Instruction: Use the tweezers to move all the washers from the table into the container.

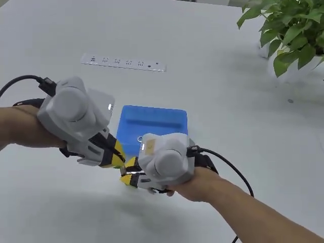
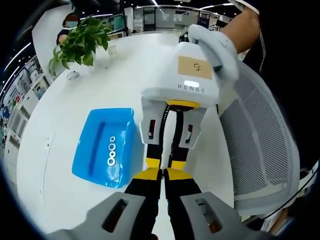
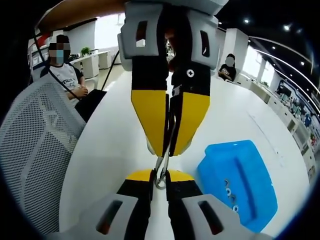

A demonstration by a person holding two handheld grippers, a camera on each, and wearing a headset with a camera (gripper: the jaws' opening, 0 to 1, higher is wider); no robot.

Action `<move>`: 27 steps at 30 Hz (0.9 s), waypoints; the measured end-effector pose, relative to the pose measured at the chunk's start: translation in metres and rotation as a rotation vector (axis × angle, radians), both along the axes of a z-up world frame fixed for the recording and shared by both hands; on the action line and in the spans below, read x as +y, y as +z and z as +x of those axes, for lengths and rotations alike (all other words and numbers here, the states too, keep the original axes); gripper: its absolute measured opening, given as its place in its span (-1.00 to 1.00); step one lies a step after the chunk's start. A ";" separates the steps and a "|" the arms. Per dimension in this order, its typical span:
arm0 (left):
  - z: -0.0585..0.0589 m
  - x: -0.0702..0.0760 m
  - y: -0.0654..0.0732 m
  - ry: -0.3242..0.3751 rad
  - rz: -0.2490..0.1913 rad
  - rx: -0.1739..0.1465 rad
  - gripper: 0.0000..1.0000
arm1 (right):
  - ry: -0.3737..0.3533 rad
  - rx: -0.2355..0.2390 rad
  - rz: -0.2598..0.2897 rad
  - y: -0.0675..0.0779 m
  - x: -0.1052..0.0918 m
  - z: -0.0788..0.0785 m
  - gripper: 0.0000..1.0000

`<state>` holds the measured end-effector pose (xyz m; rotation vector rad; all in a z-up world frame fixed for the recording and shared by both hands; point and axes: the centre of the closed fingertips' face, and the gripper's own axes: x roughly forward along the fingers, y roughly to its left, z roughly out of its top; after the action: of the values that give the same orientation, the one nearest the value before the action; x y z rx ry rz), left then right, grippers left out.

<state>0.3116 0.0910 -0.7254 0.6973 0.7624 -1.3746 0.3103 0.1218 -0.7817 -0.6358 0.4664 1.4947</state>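
The jaws of the left gripper [image 2: 162, 176] and of the right gripper [image 3: 160, 179] meet tip to tip, and both pairs are clenched on the same slim metal tweezers [image 3: 168, 137], one pair at each end. The tool hangs above the white worktop [image 1: 228, 101] at the near side of the shallow blue plastic container [image 2: 85, 150]. Several small silver ring washers [image 2: 111, 153] already lie in a row inside the container. Whether any are left on the worktop cannot be told.

The main risk appears to be the shared hold. The tweezers are thin, smooth and springy, so if one gripper lets go before the other holds firmly, the tool could swing, slip out and fall. Any pull or twist between the two hands while both are clamped could bend the legs or skew the tips. A clamp too close to the tips would probably pinch the legs together, leaving the tool unable to open for a washer. The container is just beside the grippers, so a careless swing could knock it and scatter its washers
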 end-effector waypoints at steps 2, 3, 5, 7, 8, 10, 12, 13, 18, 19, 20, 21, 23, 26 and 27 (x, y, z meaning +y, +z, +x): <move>-0.001 0.000 -0.001 -0.002 0.004 0.001 -0.87 | -0.007 0.011 0.005 0.000 0.000 0.000 -0.79; -0.001 0.000 -0.001 -0.002 0.004 0.004 -0.87 | -0.009 0.014 0.007 0.000 0.000 0.000 -0.79; -0.002 0.000 -0.001 -0.003 0.004 0.005 -0.87 | -0.010 0.015 0.007 0.000 0.000 -0.001 -0.79; -0.002 0.000 -0.001 -0.004 0.004 0.004 -0.87 | -0.015 0.023 0.007 0.000 -0.001 -0.001 -0.80; -0.002 0.000 -0.001 -0.005 0.005 0.002 -0.87 | -0.016 0.023 0.007 0.000 -0.001 -0.001 -0.80; -0.002 -0.001 -0.001 -0.007 0.006 0.000 -0.87 | -0.020 0.028 0.008 0.000 -0.001 -0.001 -0.80; -0.002 -0.001 -0.001 -0.009 0.006 -0.002 -0.87 | -0.021 0.029 0.008 0.000 -0.001 -0.001 -0.80; -0.002 -0.002 -0.001 -0.010 0.007 -0.003 -0.87 | -0.022 0.031 0.009 0.000 -0.001 -0.001 -0.80; -0.002 -0.002 -0.001 -0.015 0.015 -0.008 -0.87 | -0.020 0.027 0.005 0.000 -0.002 0.000 -0.80; -0.002 -0.002 -0.001 -0.015 0.015 -0.009 -0.87 | -0.020 0.026 0.004 0.000 -0.003 0.000 -0.80; -0.002 -0.002 0.000 -0.014 0.014 -0.010 -0.87 | -0.021 0.026 0.005 0.000 -0.003 0.000 -0.80; -0.002 -0.002 0.000 -0.014 0.013 -0.009 -0.87 | -0.021 0.026 0.005 0.001 -0.004 0.000 -0.80; -0.002 -0.003 0.001 -0.013 0.011 -0.010 -0.87 | -0.021 0.024 0.004 0.002 -0.005 0.000 -0.80; -0.003 -0.004 0.003 -0.012 0.012 -0.012 -0.87 | -0.020 0.022 0.005 0.004 -0.006 -0.001 -0.80; -0.003 -0.004 0.004 -0.012 0.012 -0.012 -0.87 | -0.020 0.021 0.004 0.005 -0.006 -0.001 -0.80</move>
<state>0.3086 0.0869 -0.7215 0.7200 0.7579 -1.3766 0.3096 0.1158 -0.7768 -0.6111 0.4846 1.4839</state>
